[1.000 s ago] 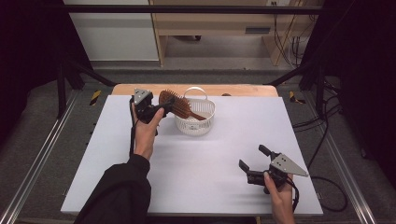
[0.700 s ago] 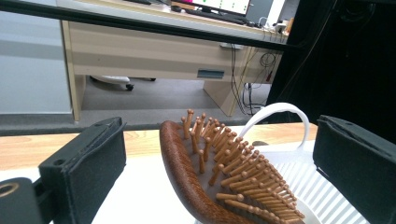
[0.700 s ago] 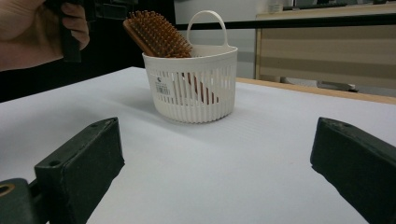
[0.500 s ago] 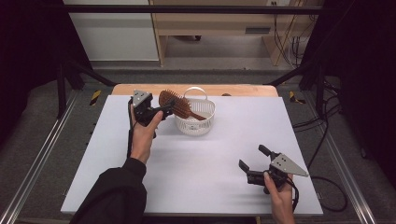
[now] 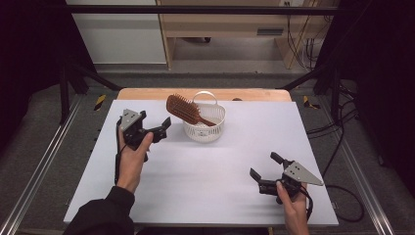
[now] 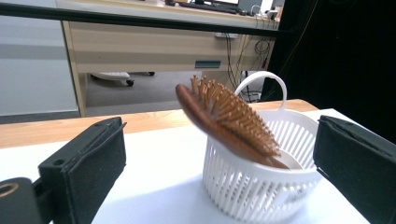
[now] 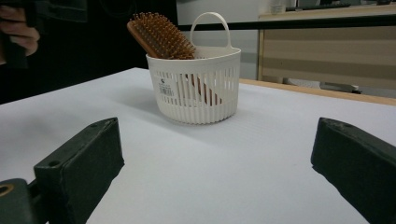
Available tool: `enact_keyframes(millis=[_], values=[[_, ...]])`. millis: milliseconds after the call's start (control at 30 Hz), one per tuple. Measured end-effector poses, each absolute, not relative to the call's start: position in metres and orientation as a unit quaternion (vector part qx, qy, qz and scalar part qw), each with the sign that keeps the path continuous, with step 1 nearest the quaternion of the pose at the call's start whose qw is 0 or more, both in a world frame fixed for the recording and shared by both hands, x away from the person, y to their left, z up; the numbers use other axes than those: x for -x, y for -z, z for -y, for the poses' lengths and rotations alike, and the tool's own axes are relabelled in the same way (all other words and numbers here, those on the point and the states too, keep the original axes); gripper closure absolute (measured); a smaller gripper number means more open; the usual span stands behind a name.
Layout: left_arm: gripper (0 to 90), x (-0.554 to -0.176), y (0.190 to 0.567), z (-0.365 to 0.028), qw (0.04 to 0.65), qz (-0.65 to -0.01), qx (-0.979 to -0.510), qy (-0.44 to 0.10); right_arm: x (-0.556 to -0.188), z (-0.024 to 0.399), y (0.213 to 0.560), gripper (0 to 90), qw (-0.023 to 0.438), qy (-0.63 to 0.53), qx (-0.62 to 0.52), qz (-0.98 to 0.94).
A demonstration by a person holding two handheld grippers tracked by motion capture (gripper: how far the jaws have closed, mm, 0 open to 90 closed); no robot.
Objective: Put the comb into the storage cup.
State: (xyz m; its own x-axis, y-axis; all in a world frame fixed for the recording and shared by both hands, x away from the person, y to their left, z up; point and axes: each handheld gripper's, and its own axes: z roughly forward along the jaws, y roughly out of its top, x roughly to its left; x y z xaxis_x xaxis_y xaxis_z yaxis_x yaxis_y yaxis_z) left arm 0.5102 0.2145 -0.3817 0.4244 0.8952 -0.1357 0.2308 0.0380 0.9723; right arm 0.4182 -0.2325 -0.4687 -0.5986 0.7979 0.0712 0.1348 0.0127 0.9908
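Here, at the left of the high view, the left gripper is hovering just beside the basket, its fingers standing wide apart and gripping nothing. The basket is sitting toward the back of the table, near its middle, and the brush is leaning in it with its handle down inside and its bristled head jutting up and out over the left rim, toward that gripper. Farther right, near the front edge, the right gripper is resting low and well apart from the basket, its fingers also spread and empty. The brush is looking top-heavy, propped only by the rim; if the left hand is swinging back carelessly it could be clipping the overhanging head, tipping the brush out or dragging the light basket over with it. A nudge to the basket wall could be doing the same, since nothing is holding it down. Against the frame a second ago, the left gripper is no longer pinching the brush: then it was right up at the head, holding it, and now it is drawn back to the left with the brush left standing in the basket, while the right gripper is sitting where it was.
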Motion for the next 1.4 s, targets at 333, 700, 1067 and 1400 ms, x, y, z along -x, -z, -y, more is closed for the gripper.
enact_keyframes(millis=[333, 700, 1067, 1400], values=[[2.2, -0.483, 0.388, -0.249, 0.574, -0.453, -0.613, -0.299, -0.419, 0.231, 0.469, 2.3, 0.278, -0.601, -0.356, -0.66], [2.2, -0.464, 0.387, -0.291, 0.573, -0.458, -0.6, -0.32, -0.419, 0.231, 0.47, 2.3, 0.281, -0.596, -0.359, -0.661], [1.8, -0.441, 0.391, -0.307, 0.56, -0.43, -0.62, -0.341, -0.419, 0.233, 0.471, 2.2, 0.287, -0.59, -0.363, -0.661], [1.8, -0.425, 0.413, -0.302, 0.555, -0.412, -0.636, -0.343, -0.42, 0.233, 0.472, 2.3, 0.287, -0.587, -0.365, -0.663]])
